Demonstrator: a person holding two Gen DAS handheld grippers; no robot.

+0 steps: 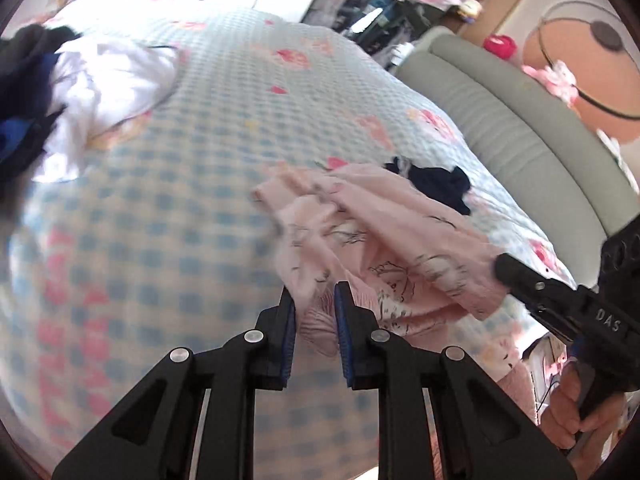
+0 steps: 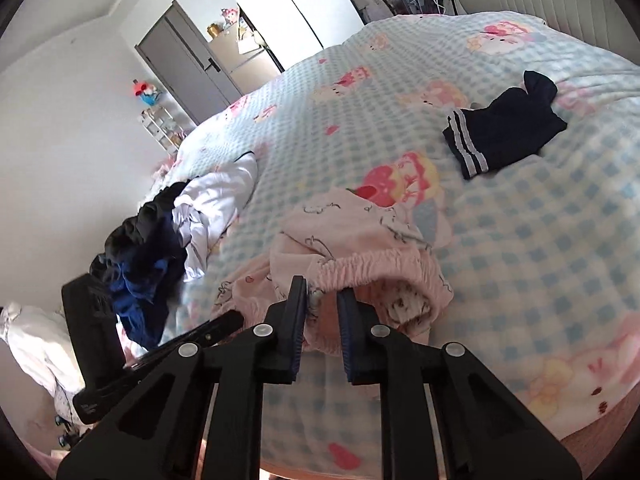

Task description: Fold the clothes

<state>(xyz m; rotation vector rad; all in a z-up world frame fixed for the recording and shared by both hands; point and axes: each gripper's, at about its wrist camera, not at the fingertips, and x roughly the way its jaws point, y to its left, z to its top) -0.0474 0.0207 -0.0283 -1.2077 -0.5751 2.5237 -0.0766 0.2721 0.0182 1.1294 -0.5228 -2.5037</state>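
Observation:
A pink garment (image 1: 380, 220) with cartoon line prints and an elastic waistband (image 2: 372, 268) lies rumpled on the blue-check bedspread (image 1: 180, 160). My left gripper (image 1: 315, 312) is at its near edge, with bunched pink fabric filling the narrow gap between the blue pads. In the left wrist view my right gripper (image 1: 502, 270) bites the garment's right edge. In the right wrist view the right gripper (image 2: 322, 298) has the waistband running between its close-set pads. The left gripper (image 2: 236, 320) shows at the garment's left edge.
A navy garment (image 2: 504, 128) with white stripes lies farther up the bed. A heap of white, black and blue clothes (image 2: 168, 232) sits at the bed's left side. A grey padded headboard (image 1: 500, 120) bounds the far end. A person's hand (image 1: 568, 408) holds the right gripper's handle.

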